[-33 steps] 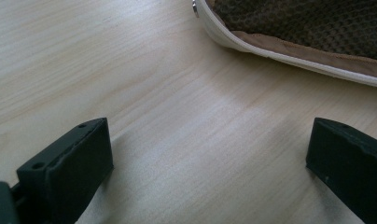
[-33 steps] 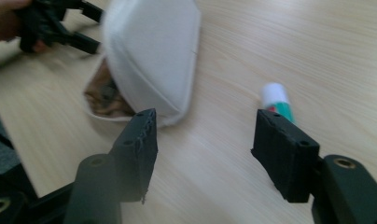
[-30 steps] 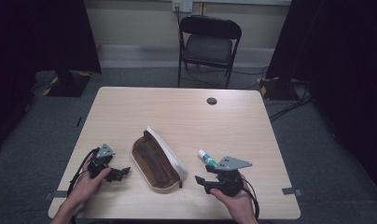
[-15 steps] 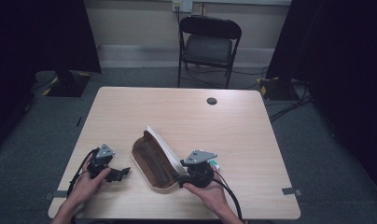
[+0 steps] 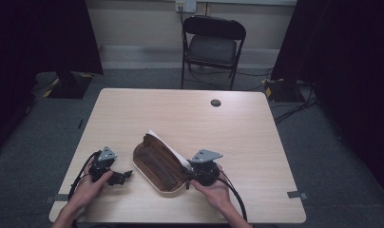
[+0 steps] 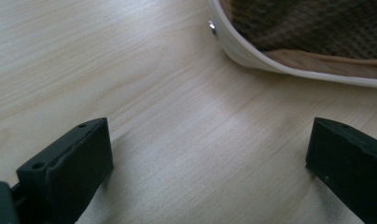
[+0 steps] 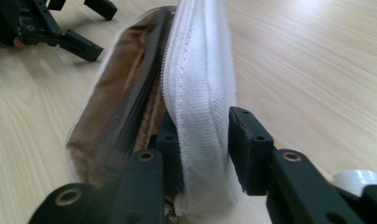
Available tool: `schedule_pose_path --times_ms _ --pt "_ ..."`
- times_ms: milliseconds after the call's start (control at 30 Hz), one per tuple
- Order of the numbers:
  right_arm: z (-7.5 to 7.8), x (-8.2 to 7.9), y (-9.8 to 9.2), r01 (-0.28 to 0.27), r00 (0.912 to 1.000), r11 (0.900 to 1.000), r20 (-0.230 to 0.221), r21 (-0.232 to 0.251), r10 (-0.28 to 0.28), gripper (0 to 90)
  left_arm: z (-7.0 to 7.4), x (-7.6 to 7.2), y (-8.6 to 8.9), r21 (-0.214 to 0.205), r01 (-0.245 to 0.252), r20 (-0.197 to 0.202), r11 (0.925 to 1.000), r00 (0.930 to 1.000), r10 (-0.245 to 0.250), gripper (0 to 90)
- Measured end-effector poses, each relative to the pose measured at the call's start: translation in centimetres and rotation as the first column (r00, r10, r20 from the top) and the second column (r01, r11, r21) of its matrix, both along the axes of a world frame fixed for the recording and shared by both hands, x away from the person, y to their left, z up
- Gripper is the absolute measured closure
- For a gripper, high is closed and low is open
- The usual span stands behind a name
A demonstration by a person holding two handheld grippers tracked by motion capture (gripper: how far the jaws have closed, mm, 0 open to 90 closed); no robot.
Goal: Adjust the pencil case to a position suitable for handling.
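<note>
High view: an open pencil case (image 5: 159, 164), white outside and brown inside, lies on the desk (image 5: 190, 118) near its front edge, between the two hands. Its white lid flap (image 5: 168, 148) stands up along the right-hand side.

Right tool (image 5: 192, 176) sits at the near right end of the case, held in the person's right hand (image 5: 216, 192). Right gripper view: the jaws have just been closing, with the white flap (image 7: 200, 93) upright between them; the left jaw is against the flap's inner face on the brown lining side, the right jaw stands just beside its outer face, pinching the fabric edge near the zip end. Brown mesh lining (image 7: 126, 107) runs away to the left of the flap. A small white cap (image 7: 359, 177) shows at the lower right, behind the right jaw; what it belongs to cannot be told.

Left tool (image 5: 119, 176) rests on the desk just left of the case, apart from it, in the left hand (image 5: 88, 187). Left gripper view: jaws spread wide over bare wood, nothing between them; the case's white rim (image 6: 270, 60) curves across the top right, a small metal stud (image 6: 212, 26) on it.

Behind the desk, a dark folding chair (image 5: 213, 47).
</note>
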State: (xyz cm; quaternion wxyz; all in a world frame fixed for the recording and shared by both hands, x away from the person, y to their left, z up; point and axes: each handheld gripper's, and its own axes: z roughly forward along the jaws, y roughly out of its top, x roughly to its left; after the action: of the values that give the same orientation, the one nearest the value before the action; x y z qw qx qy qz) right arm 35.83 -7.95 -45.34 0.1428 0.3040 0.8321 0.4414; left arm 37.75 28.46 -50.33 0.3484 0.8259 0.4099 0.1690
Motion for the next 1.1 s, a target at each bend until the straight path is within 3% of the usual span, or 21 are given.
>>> schedule_pose_path --times_ms 167,500,567,667,767,833,900,1067,1100 --pt "-0.1 0.7 -1.8 -0.030 0.9987 0.9990 -0.041 0.034 0.031 74.8 0.0 0.0 0.1 0.007 0.004 -0.001 1.0000 1.0000 -0.004 0.0" --pt "0.6 1.1 -3.3 -0.131 0.9910 0.9892 -0.019 0.064 0.133 75.3 0.0 -0.1 0.1 0.008 0.005 0.003 1.0000 1.0000 -0.005 0.1" --pt "0.8 1.5 -3.6 -0.122 0.9922 0.9893 -0.014 0.080 0.124 73.3 0.0 -0.1 0.1 0.007 0.005 0.004 1.0000 1.0000 -0.005 0.1" --pt "0.8 2.0 -3.6 -0.098 0.9952 0.9933 0.004 0.061 0.098 68.4 0.0 -0.1 0.1 0.007 0.006 0.004 1.0000 1.0000 -0.006 0.1" --pt "0.3 2.2 -3.9 -0.031 0.9995 0.9988 -0.005 0.037 0.031 61.0 0.0 -0.1 0.1 0.007 0.006 0.004 1.0000 1.0000 -0.006 0.1" --pt "0.3 2.2 -4.0 -0.015 0.9999 0.9991 -0.006 0.040 0.016 59.8 0.0 -0.1 0.1 0.007 0.006 0.004 1.0000 1.0000 -0.006 0.1" --pt "0.4 2.2 -4.5 0.034 0.9994 0.9990 0.002 0.031 -0.034 56.5 0.0 -0.1 0.1 0.007 0.006 0.004 1.0000 1.0000 -0.006 0.1" --pt "-0.1 2.3 -5.5 0.093 0.9956 0.9954 -0.002 0.023 -0.093 57.6 0.0 -0.1 0.1 0.007 0.006 0.004 1.0000 1.0000 -0.006 0.1" --pt "-0.1 2.4 -5.6 0.093 0.9956 0.9952 -0.001 0.031 -0.093 67.4 0.0 -0.1 0.1 0.007 0.006 0.004 1.0000 1.0000 -0.006 0.1"
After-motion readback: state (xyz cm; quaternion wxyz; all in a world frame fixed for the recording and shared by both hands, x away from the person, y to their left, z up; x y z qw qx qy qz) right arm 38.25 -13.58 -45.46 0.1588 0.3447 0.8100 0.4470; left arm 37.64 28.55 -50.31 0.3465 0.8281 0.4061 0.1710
